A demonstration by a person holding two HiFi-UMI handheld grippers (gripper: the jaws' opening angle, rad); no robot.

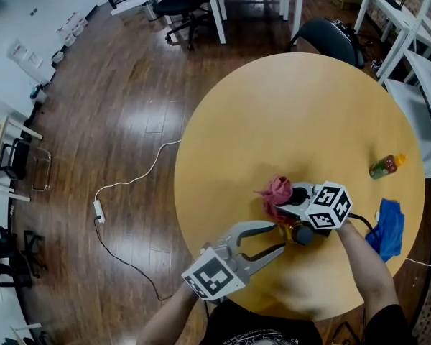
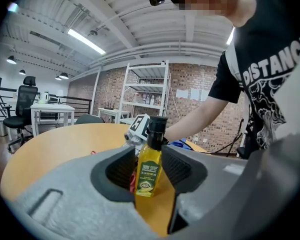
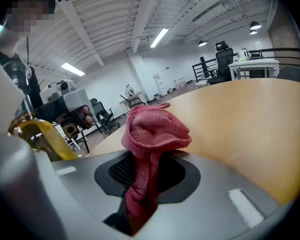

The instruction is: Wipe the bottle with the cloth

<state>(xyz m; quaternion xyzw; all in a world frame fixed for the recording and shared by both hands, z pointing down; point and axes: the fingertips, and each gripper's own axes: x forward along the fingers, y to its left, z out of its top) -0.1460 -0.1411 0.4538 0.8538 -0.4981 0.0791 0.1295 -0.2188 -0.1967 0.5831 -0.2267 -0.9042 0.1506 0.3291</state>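
Note:
A yellow oil bottle (image 2: 149,170) with a black cap stands upright on the round wooden table (image 1: 273,121). My left gripper (image 2: 149,176) is shut on its body, one pad against each side. In the head view the left gripper (image 1: 283,238) reaches in from the lower left to the bottle (image 1: 300,233) near the table's front. My right gripper (image 3: 147,176) is shut on a red cloth (image 3: 152,129), which bunches up above its jaws. In the head view the right gripper (image 1: 287,196) holds the cloth (image 1: 276,192) just beyond and left of the bottle. Whether the cloth touches the bottle is hidden.
A small green bottle (image 1: 386,166) with an orange cap lies at the table's right side. A blue cloth (image 1: 389,228) lies near the right edge. A white cable (image 1: 129,185) runs over the wooden floor at the left. A black chair (image 1: 330,38) stands behind the table.

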